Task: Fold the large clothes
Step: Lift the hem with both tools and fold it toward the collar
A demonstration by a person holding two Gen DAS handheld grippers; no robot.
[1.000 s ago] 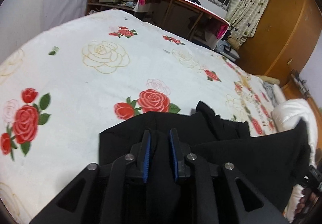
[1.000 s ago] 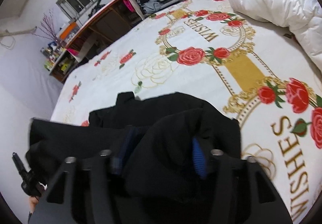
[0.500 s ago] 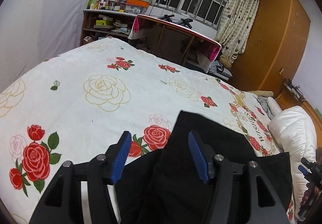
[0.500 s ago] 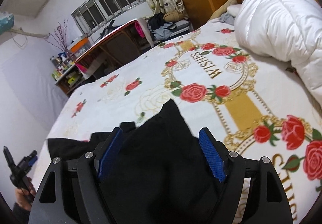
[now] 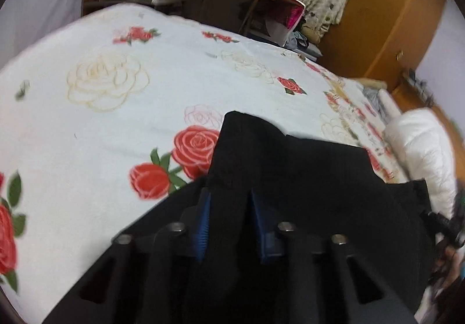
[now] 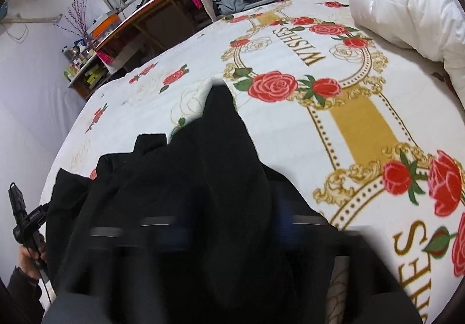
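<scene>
Large black garment, plain, dark and matte, bunched in soft folds on a white bedspread printed with red roses. Spread sideways across the near part of the bed. One narrow end pointing away toward the middle of the bed, tapering to a rounded tip. Another squared corner lying just beside a red rose print.
</scene>
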